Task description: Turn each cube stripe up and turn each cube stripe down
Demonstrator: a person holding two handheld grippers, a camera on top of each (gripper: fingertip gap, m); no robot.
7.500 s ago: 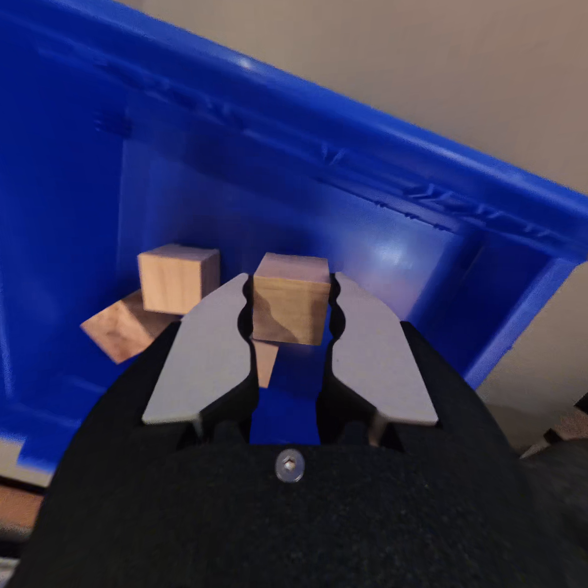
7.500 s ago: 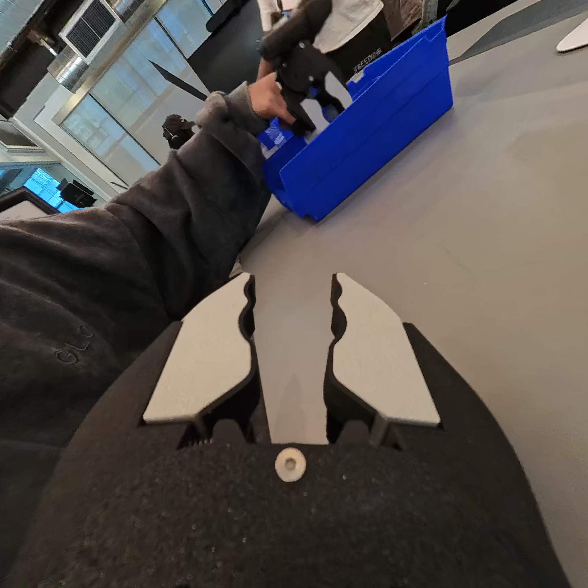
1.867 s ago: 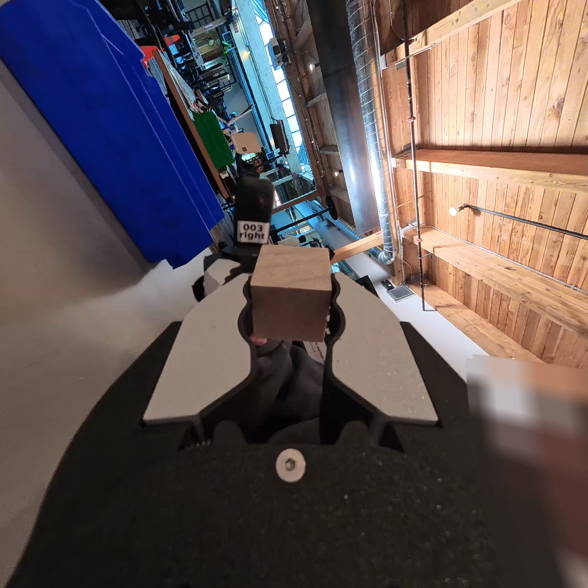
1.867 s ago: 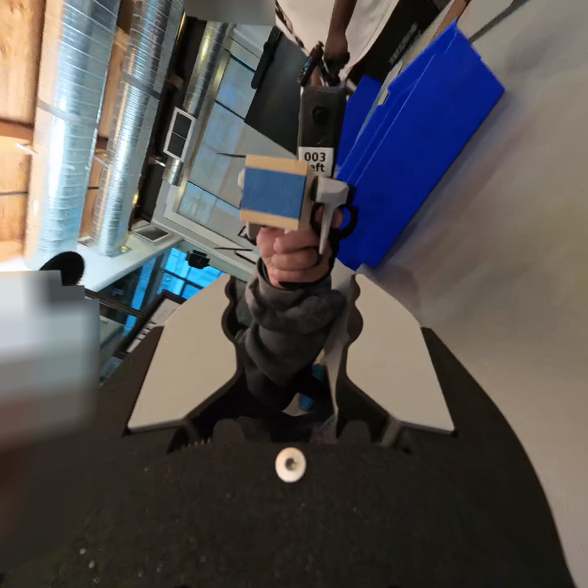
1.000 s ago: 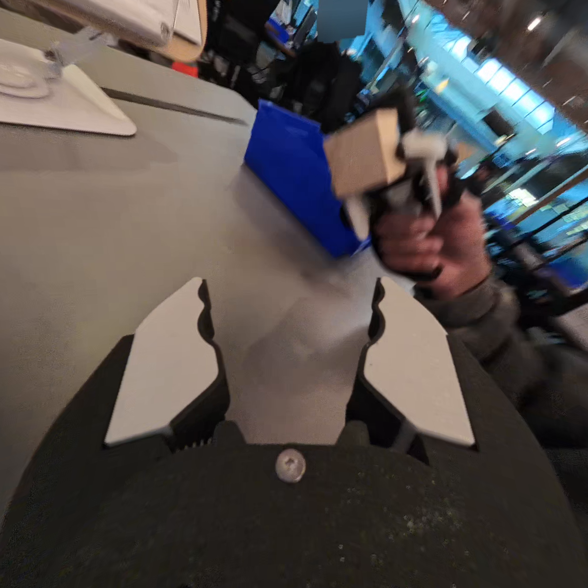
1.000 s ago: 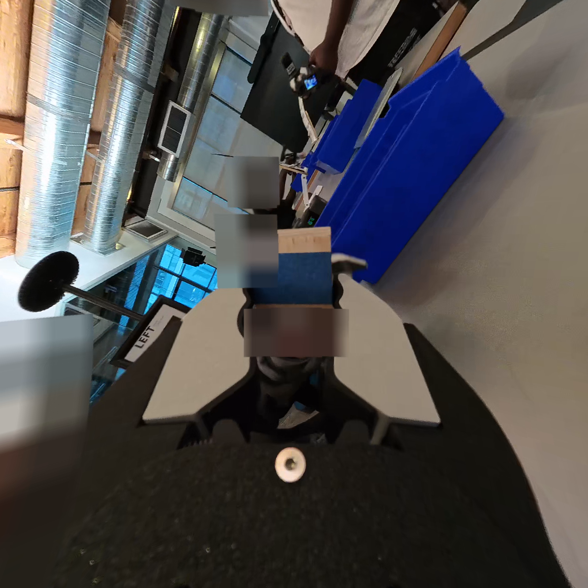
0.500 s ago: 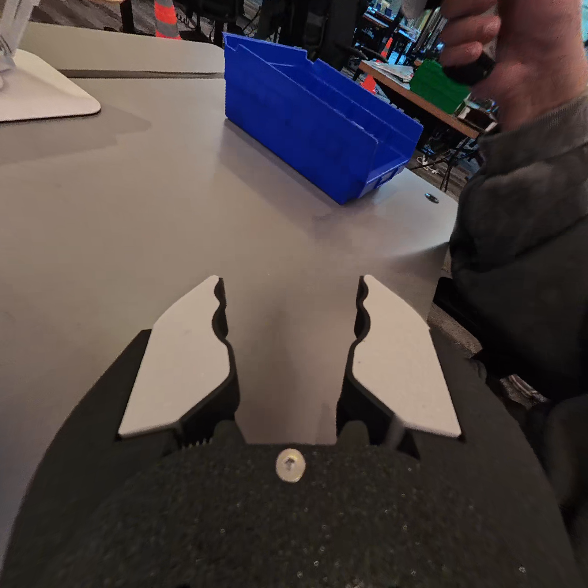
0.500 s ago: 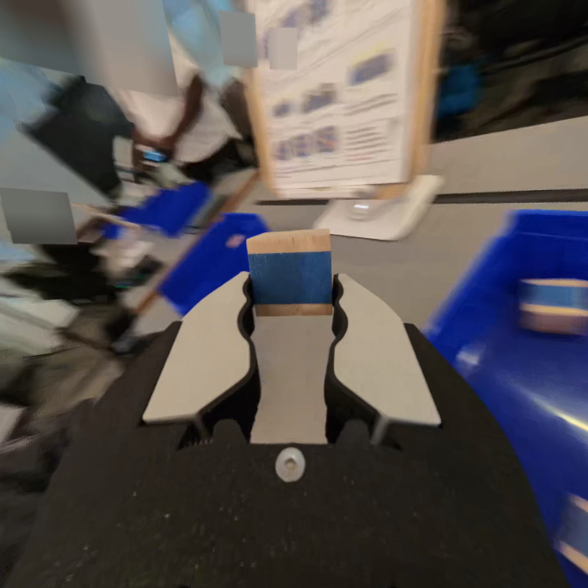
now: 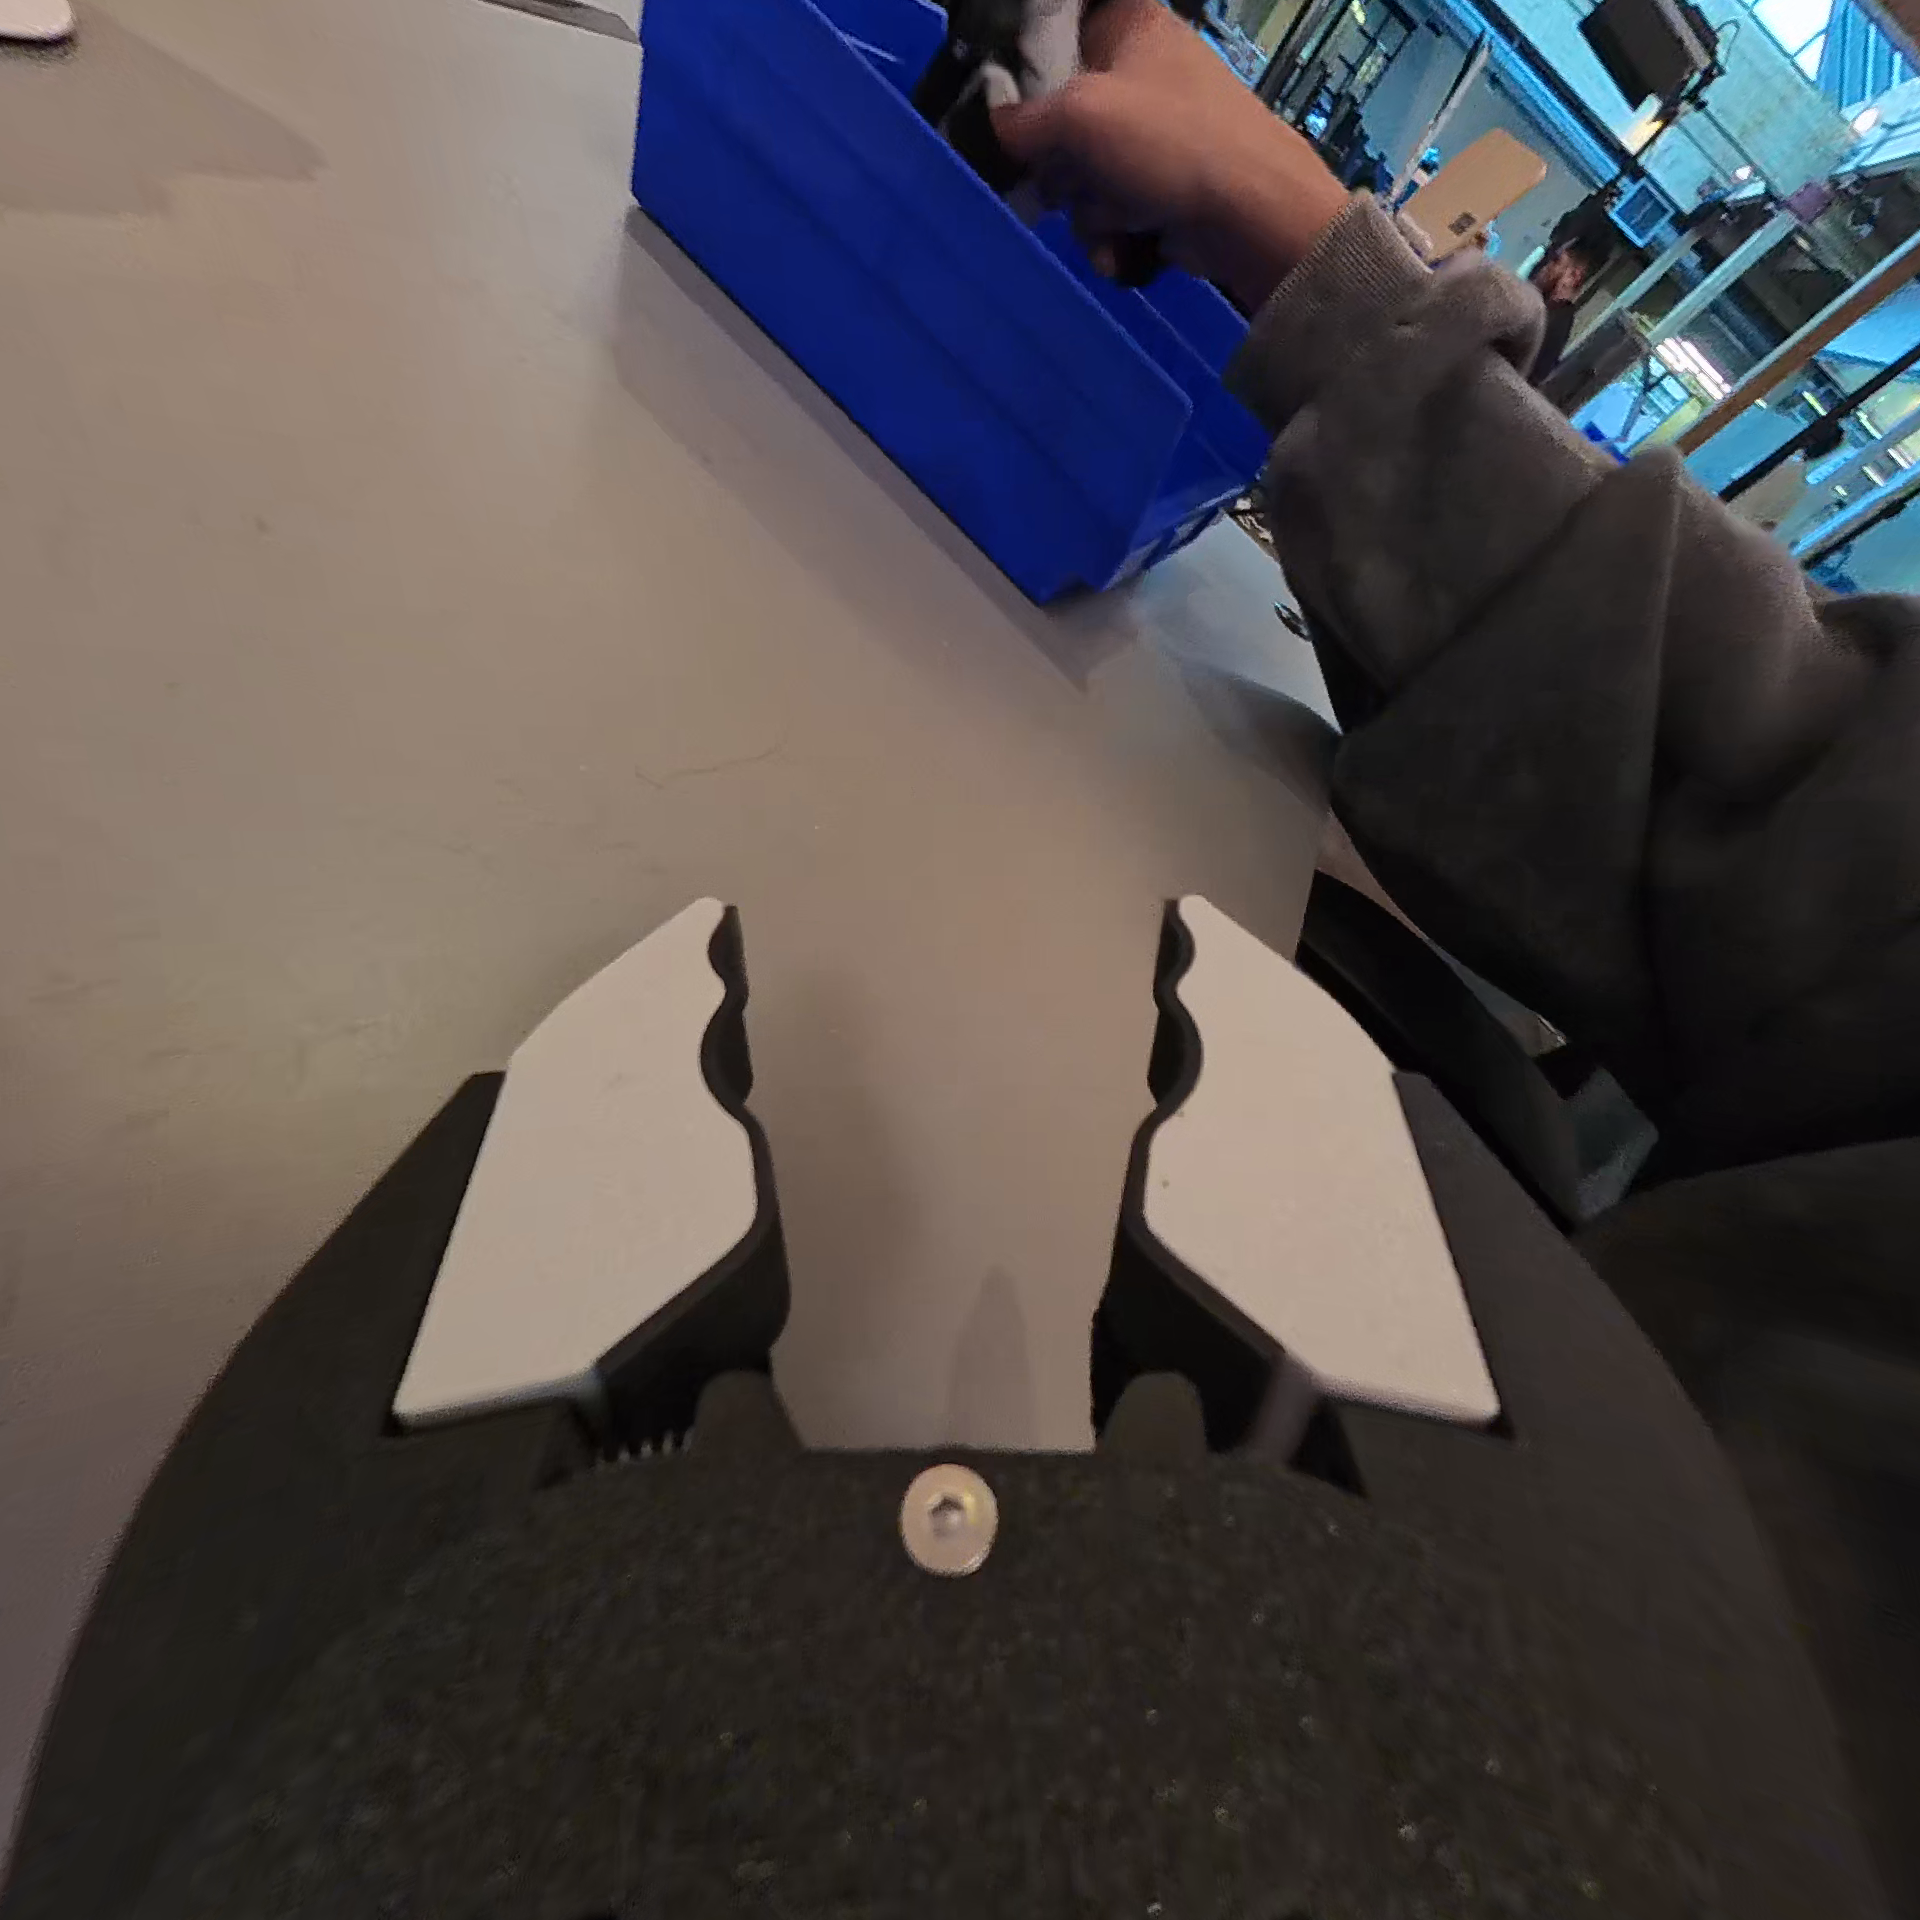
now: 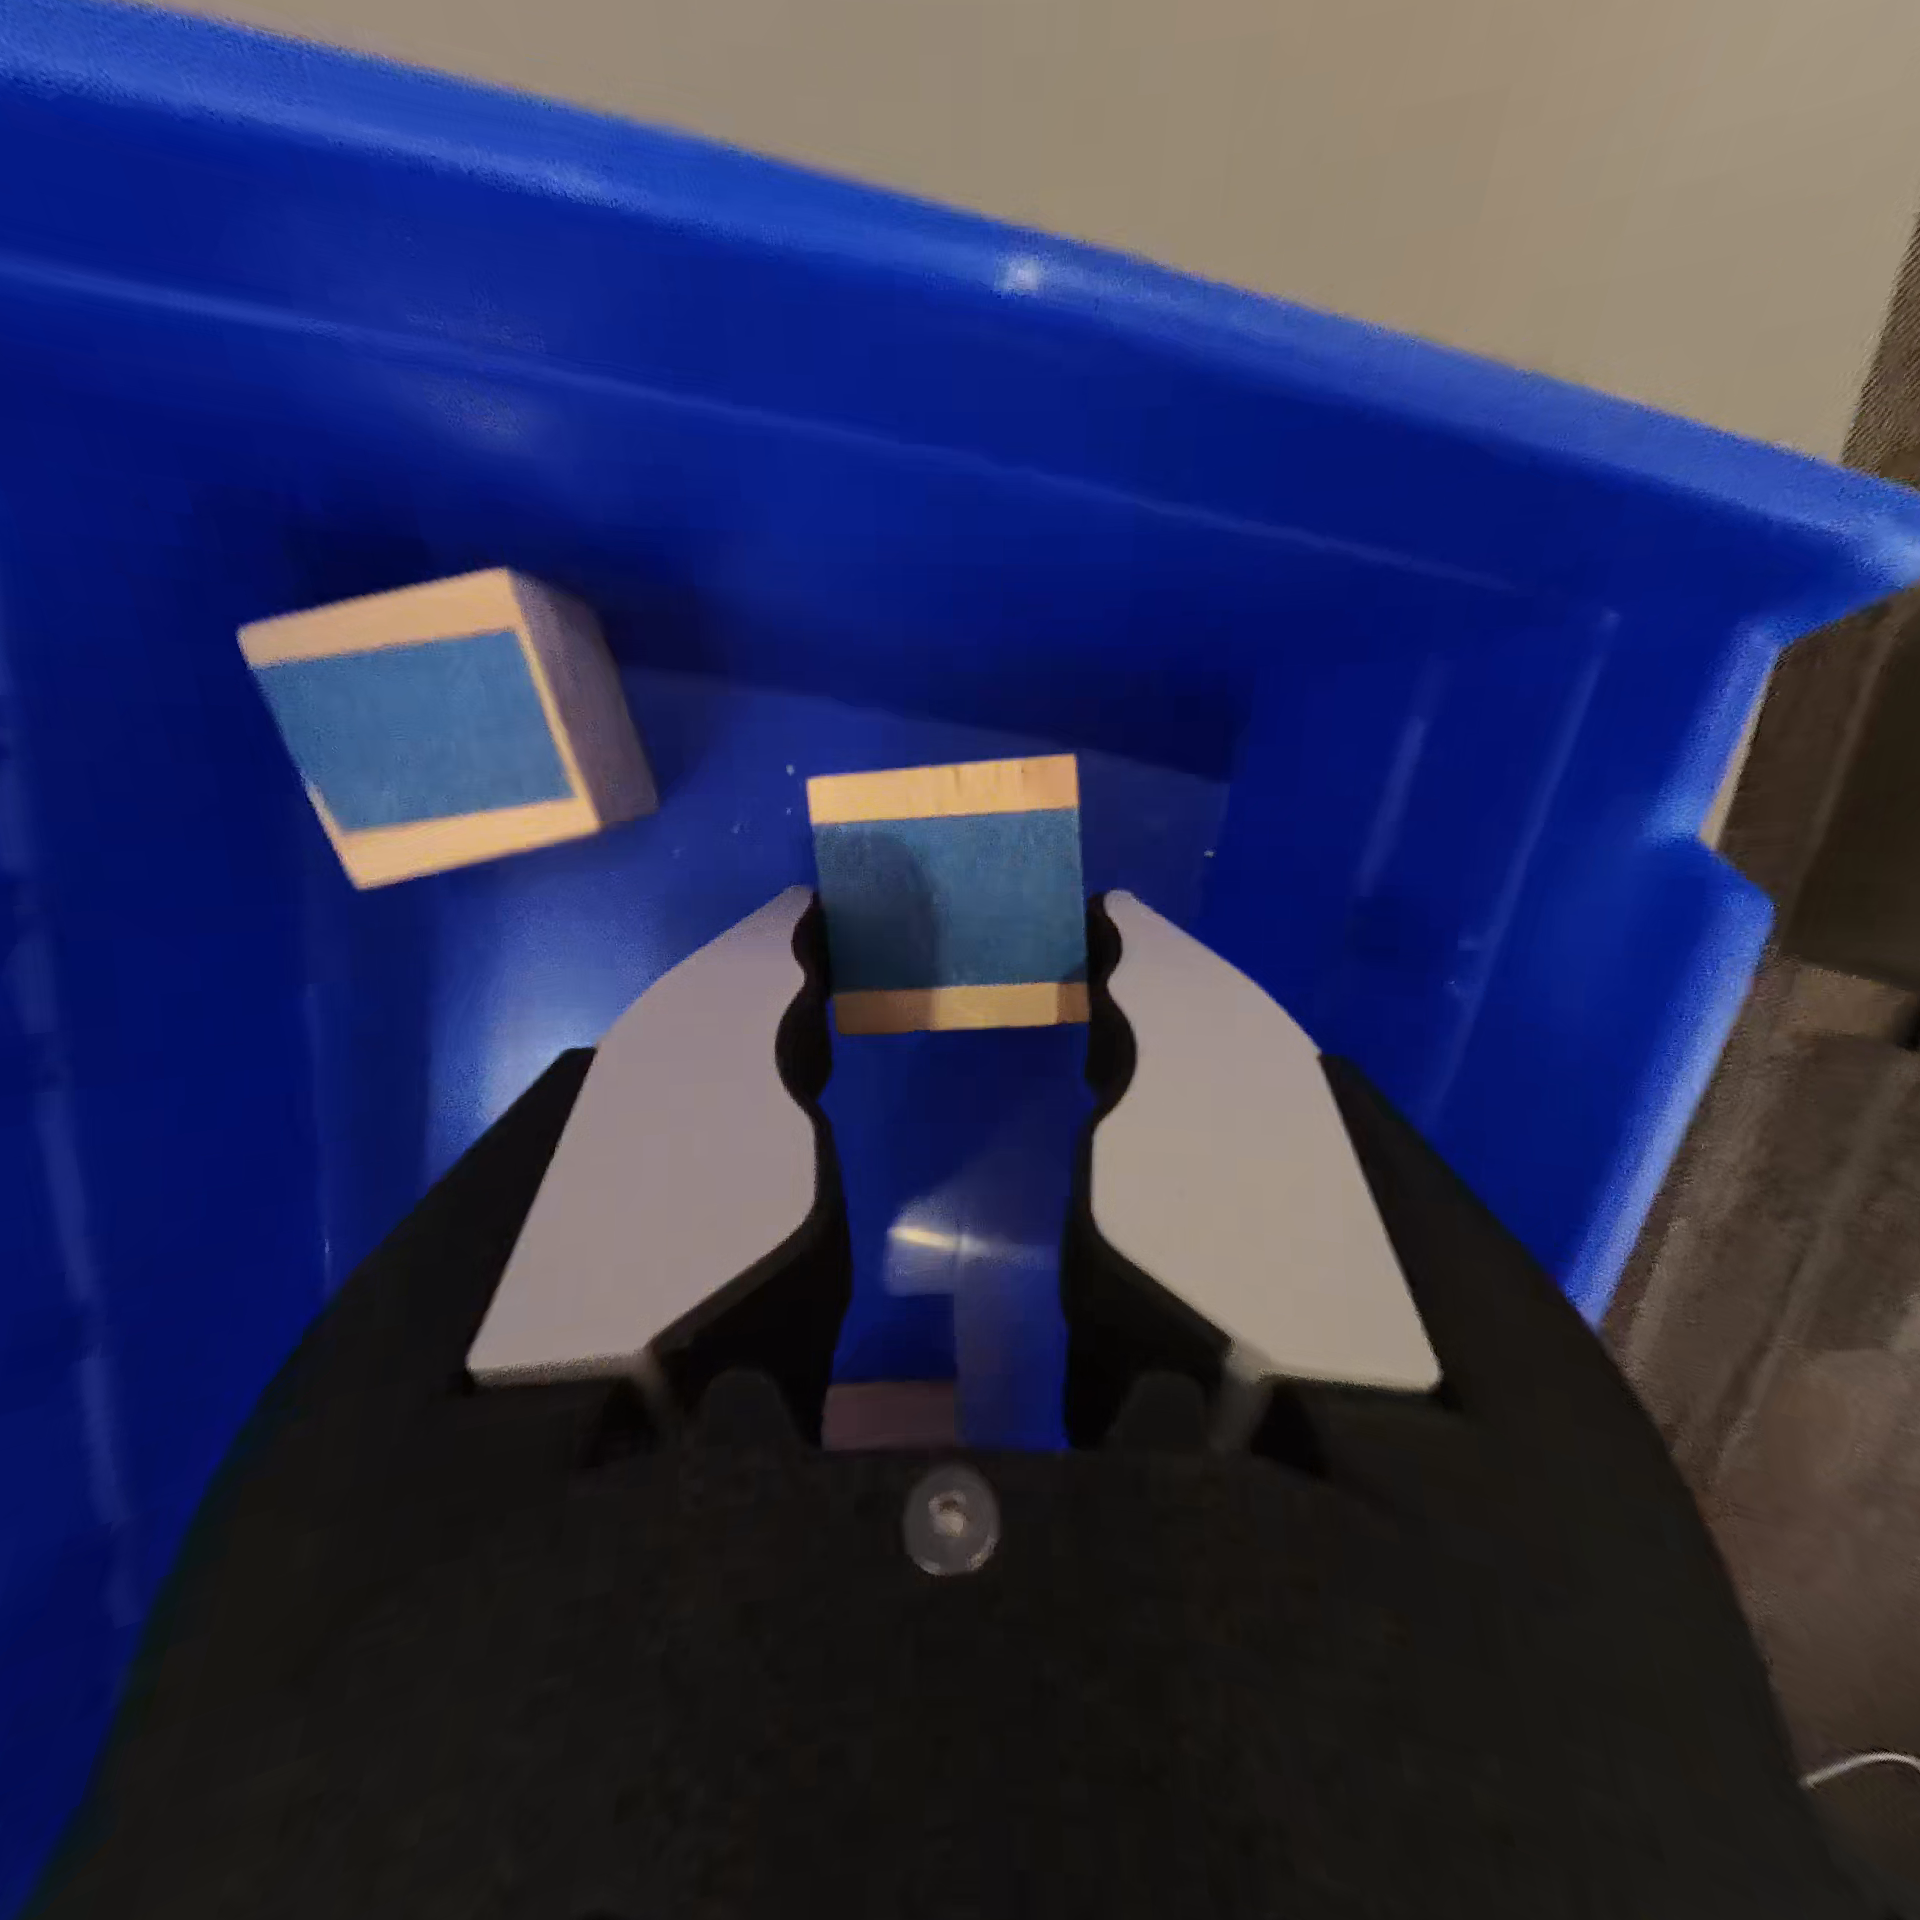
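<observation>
My right gripper (image 10: pixel 951 914) is shut on a wooden cube (image 10: pixel 945 904), its blue stripe facing the camera, inside a blue bin (image 10: pixel 935 468). I cannot tell whether the cube touches the bin floor. A second cube (image 10: pixel 416 727) lies stripe up to the left in the bin. An edge of a third cube (image 10: pixel 888 1413) shows low between my fingers. My left gripper (image 9: pixel 948 914) is open and empty over the grey table (image 9: pixel 364 623). In the left wrist view the bin (image 9: pixel 883 301) stands farther off, and a hand (image 9: pixel 1143 187) reaches into it.
A dark grey sleeve (image 9: pixel 1558 675) crosses the right side of the left wrist view, past the table's edge. A white base (image 9: pixel 31 16) sits at the table's far left corner. Workshop furniture stands behind the bin.
The right gripper has carried the striped cube down into the blue bin. The left gripper stays open and empty over the table; its view has tilted.
</observation>
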